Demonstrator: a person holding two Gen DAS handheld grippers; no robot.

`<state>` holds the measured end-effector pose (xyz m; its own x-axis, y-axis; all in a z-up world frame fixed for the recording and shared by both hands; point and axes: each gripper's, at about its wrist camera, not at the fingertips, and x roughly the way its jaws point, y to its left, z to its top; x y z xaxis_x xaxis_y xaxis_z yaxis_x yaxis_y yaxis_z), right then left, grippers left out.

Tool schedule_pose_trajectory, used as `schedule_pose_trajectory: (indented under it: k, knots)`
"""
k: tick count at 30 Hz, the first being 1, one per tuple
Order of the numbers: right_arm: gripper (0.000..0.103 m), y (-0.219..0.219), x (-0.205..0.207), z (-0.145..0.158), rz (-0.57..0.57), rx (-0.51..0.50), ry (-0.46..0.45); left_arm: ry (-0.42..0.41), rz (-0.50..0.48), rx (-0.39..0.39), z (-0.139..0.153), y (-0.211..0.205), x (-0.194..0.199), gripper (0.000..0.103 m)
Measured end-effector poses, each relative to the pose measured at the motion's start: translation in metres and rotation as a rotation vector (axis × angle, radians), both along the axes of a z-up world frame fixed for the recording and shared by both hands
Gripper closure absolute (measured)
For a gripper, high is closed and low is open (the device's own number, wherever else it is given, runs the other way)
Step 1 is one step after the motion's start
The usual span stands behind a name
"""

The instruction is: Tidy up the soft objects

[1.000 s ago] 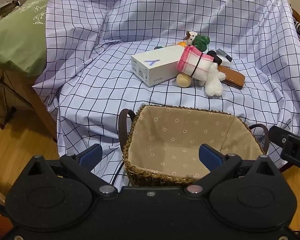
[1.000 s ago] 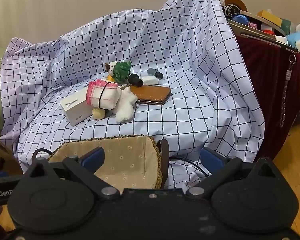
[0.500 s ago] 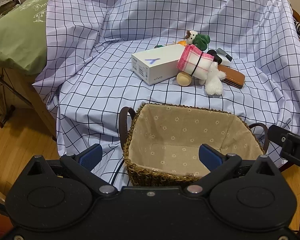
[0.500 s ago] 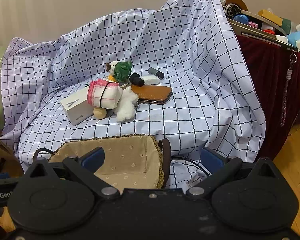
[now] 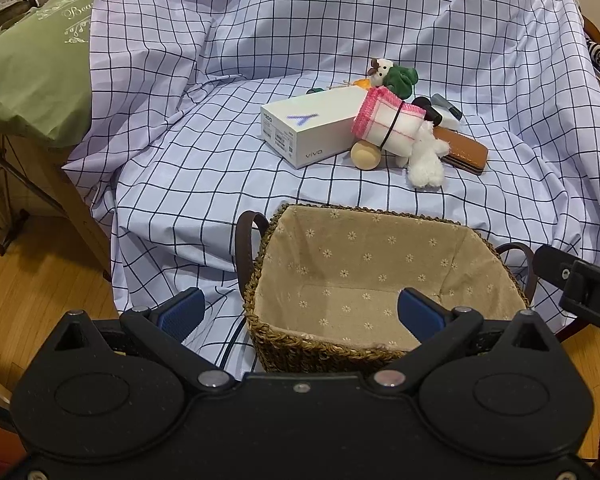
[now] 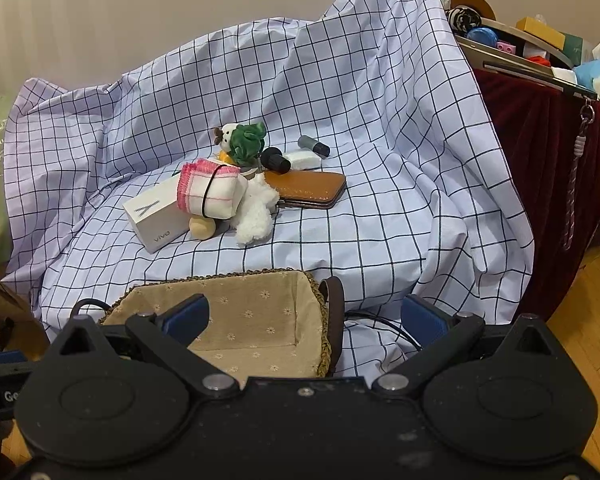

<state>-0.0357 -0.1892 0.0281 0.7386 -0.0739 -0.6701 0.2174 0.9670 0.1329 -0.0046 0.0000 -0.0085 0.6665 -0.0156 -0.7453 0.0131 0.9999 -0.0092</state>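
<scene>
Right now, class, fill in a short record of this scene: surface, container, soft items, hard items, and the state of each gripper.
surface: checked cloth
container: lined wicker basket, nothing visible inside
soft items: rolled pink-edged towel, white plush toy, green plush toy
hard items: white phone box, wooden ball, brown leather case
left gripper: open, holding nothing
right gripper: open, holding nothing

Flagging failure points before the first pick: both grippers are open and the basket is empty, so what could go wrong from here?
1. The folded towel leans on the white box and rests over the wooden ball; lifting it may send the ball rolling.
2. The white plush touches the brown wallet, so a wide grasp might catch both.
3. The basket sits at the cloth's front edge; a bump from the left gripper could tip it.
</scene>
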Motion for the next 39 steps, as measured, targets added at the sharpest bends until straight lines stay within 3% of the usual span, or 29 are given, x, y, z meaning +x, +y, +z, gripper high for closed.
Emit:
schedule_pose_trajectory:
  k: [29, 39]
  knots:
    - [0.0, -0.005, 0.0, 0.0, -0.014, 0.019, -0.009, -0.01, -0.011, -0.041, 0.006, 0.005, -0.001, 0.004]
    - [0.0, -0.007, -0.001, 0.005, -0.03, 0.021, -0.083, -0.06, -0.006, 0.021, 0.01, 0.005, 0.003, 0.004]
